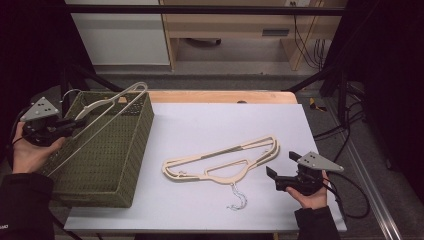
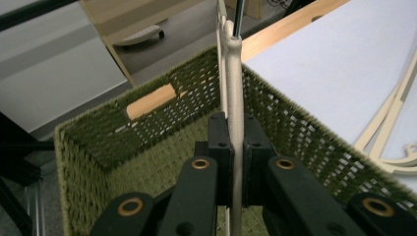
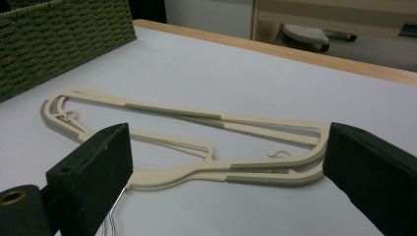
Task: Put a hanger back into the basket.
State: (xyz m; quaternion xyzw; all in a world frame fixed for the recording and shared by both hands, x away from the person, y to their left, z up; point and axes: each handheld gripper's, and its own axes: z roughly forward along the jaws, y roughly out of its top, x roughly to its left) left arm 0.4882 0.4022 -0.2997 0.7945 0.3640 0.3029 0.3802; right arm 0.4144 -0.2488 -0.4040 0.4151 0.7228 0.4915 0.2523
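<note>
Near jaws: two black pads of the left gripper (image 2: pixel 231 147), clenched tight on a cream hanger (image 2: pixel 234 88), seen right up close in the left gripper view.
Held hanger: thin, cream, gripped on its edge; long side pointed up and away from the pads, over the far wall of the basket.
Held hanger from above: stretched slantwise over the green basket (image 1: pixel 131 165), low end by the left gripper (image 1: pixel 70 125), high end (image 1: pixel 132 90) sticking out past the far corner.
Basket: green, woven, on the left of the table, open at the top; no other things to be made out inside.
Left hand (image 1: pixel 27 150): at the left rim of the basket, outside it.
Right gripper (image 1: pixel 277 177): jaws wide apart, nothing between them, low over the white table (image 1: pixel 225 120).
Hangers on table (image 1: pixel 222 160): cream, flat, in a small pile, just in front of the open right jaws.
Which way: pile lay to the left of the right gripper, long side running left to right and a bit up toward the far edge.
Metal hook (image 1: pixel 237 197): thin wire, at the near side of the pile.
Nearer hand: right one, much closer to the pile than the left.
Likely next: held hanger probably set down into the basket; the pile looked ready for a grab by the right.
</note>
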